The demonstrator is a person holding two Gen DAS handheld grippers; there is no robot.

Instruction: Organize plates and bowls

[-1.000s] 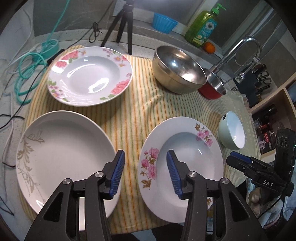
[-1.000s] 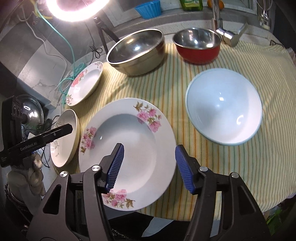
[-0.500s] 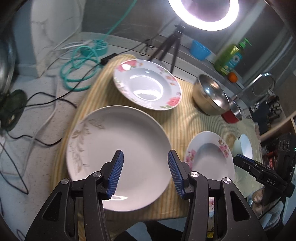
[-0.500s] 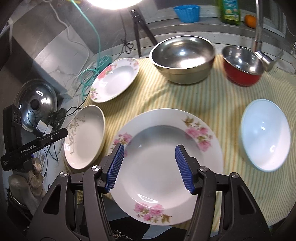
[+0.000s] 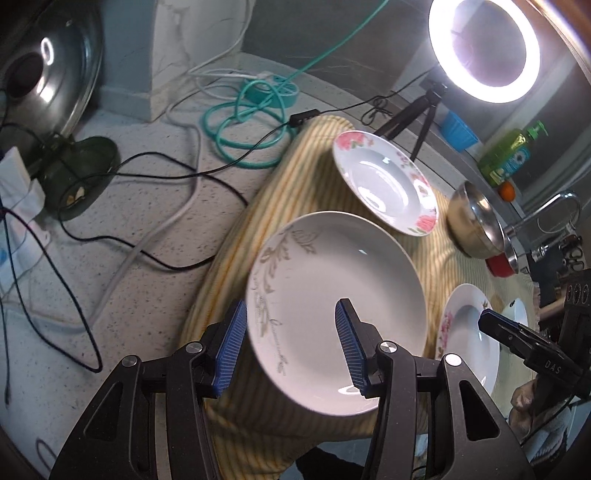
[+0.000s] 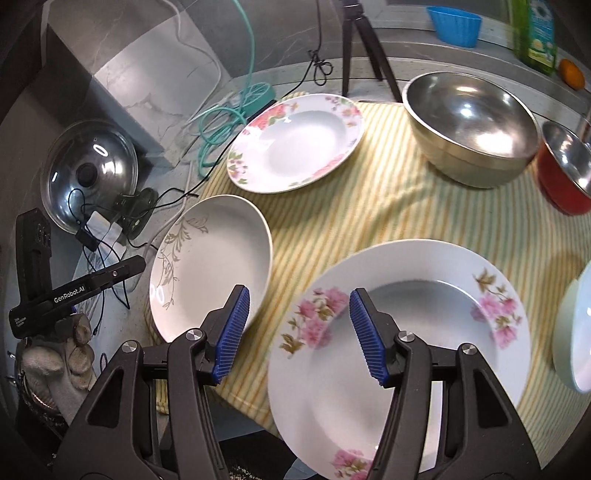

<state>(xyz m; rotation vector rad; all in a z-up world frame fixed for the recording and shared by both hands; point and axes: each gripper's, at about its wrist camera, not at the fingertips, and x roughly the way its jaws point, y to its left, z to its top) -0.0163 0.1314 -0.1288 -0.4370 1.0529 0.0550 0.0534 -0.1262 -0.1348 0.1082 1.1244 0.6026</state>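
Note:
On the striped cloth lie a white plate with a grey leaf print, a pink-flower plate at the front and a rose plate at the back. A steel bowl, a red bowl and a pale bowl sit to the right. My left gripper is open and empty over the leaf plate's near rim. My right gripper is open and empty over the pink-flower plate's left rim.
Cables and a teal hose lie on the speckled counter at the left. A pot lid leans there. A ring light on a tripod, a soap bottle, a blue cup and a tap stand behind.
Both grippers have swung left. The left one moved from the pink-flower plate to the leaf plate. The right one shifted from the plate's middle to its left rim. Both stayed open.

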